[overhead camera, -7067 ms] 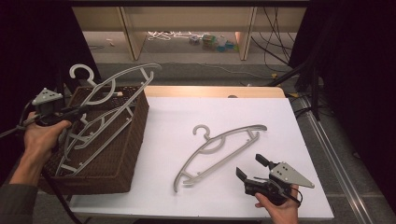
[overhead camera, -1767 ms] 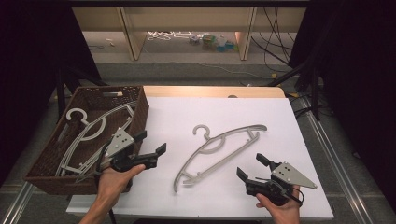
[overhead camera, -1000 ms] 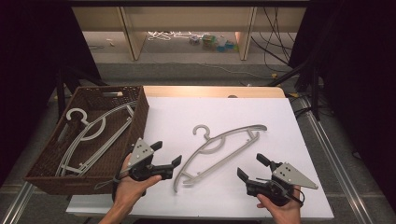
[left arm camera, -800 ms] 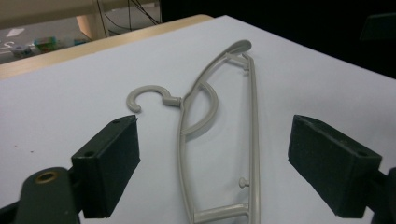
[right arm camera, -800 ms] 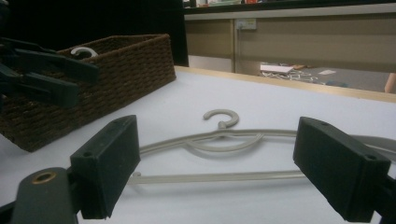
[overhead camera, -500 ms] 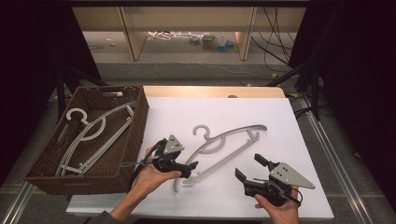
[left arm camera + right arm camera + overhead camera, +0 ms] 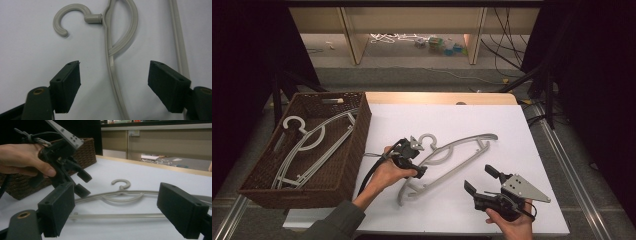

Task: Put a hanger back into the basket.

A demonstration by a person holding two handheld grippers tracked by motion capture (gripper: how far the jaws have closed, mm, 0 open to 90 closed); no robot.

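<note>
Left gripper [image 7: 421,169] now over hanger [image 7: 462,159] on white table [image 7: 512,135], fingers spread, just narrowing.

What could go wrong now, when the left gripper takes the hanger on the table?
1. The left gripper has just been closing, its jaws astride one thin arm of the hanger but not yet touching it. Such a narrow, flat-lying bar could slip out.
2. The grip point is near the hook, far from the middle, so the hanger may swing when lifted.
3. The basket stands close by; a swinging end could catch its wall.
</note>
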